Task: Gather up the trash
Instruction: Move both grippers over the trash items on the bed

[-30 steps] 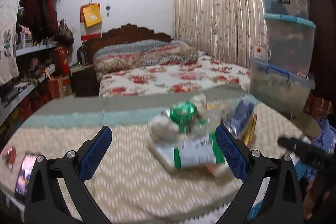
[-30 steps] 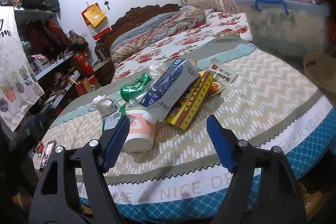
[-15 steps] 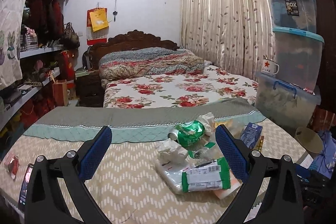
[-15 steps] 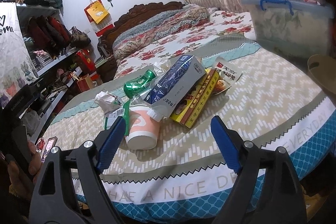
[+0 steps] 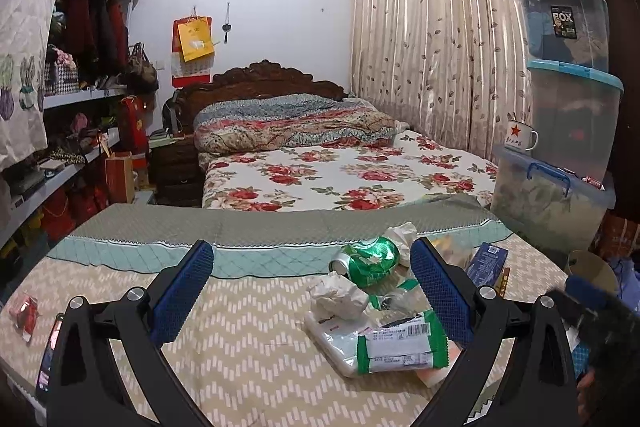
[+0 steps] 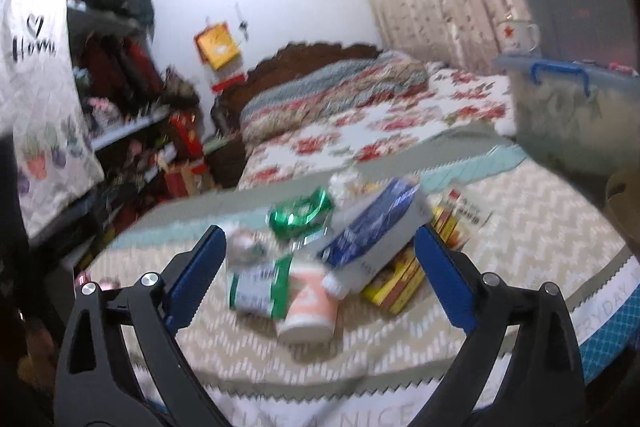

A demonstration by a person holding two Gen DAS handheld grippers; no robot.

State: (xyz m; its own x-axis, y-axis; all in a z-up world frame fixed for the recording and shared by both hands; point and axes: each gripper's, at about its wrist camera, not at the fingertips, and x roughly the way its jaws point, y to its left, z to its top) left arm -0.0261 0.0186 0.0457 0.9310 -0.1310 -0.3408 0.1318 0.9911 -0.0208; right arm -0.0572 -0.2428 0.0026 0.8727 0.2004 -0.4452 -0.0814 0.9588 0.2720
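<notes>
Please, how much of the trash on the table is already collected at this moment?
Done: nothing that shows. The can, tissue, green wrapper, cup, blue carton and yellow box all lie on the tablecloth.
In hand: nothing. The left gripper is open and empty; the right gripper is opening, with nothing gripped.
Left: every piece. A bin may stand at the right.

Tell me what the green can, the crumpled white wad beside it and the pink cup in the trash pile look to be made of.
Green can: thin metal, probably aluminium; glossy, dented, with a silvery rim.
Crumpled white wad: tissue or soft paper, judging by its matte surface and soft creases.
Pink cup: likely coated paper, matte pink with a white rim; the right wrist view is blurred, so plastic cannot be ruled out.
</notes>
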